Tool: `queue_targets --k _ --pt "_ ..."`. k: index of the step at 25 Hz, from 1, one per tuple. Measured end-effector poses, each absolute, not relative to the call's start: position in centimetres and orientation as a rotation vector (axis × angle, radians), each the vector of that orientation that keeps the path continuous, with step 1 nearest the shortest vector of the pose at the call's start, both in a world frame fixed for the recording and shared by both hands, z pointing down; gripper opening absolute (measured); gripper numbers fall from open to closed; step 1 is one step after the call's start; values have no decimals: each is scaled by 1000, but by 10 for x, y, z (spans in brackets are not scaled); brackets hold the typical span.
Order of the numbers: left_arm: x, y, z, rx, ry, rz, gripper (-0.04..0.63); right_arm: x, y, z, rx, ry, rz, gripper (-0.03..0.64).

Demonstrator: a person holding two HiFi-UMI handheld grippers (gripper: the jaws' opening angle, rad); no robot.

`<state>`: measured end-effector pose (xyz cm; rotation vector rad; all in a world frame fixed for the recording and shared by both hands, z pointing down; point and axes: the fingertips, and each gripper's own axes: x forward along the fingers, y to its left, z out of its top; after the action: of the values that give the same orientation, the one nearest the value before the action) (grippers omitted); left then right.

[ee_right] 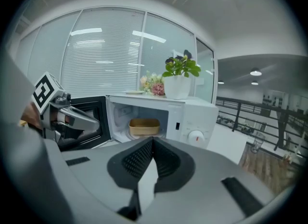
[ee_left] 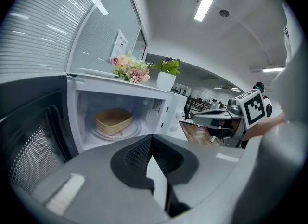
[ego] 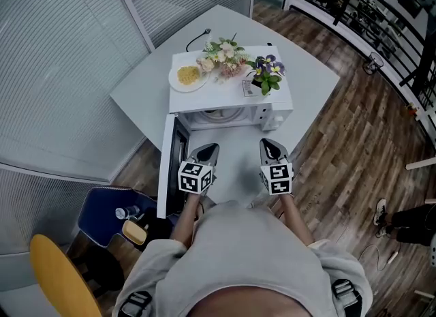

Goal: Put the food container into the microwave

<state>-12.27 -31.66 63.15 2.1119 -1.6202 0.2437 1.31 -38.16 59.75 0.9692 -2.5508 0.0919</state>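
The tan food container sits on the turntable inside the open white microwave; the right gripper view shows the container in the same cavity of the microwave. In the head view the microwave stands on a white table, its door swung out to the left. My left gripper and right gripper hover side by side in front of the opening, apart from the container. Both are shut with nothing between their jaws.
On top of the microwave lie a plate of yellow food, a flower bunch and a potted plant. A blue chair and a yellow chair stand at lower left. A glass partition runs along the left.
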Motion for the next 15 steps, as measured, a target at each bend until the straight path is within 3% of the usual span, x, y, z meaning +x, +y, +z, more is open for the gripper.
queue_targets --k 15 --pt "-134 -319 625 2107 -1647 221 11 40 -388 595 1087 -2510 126 14"
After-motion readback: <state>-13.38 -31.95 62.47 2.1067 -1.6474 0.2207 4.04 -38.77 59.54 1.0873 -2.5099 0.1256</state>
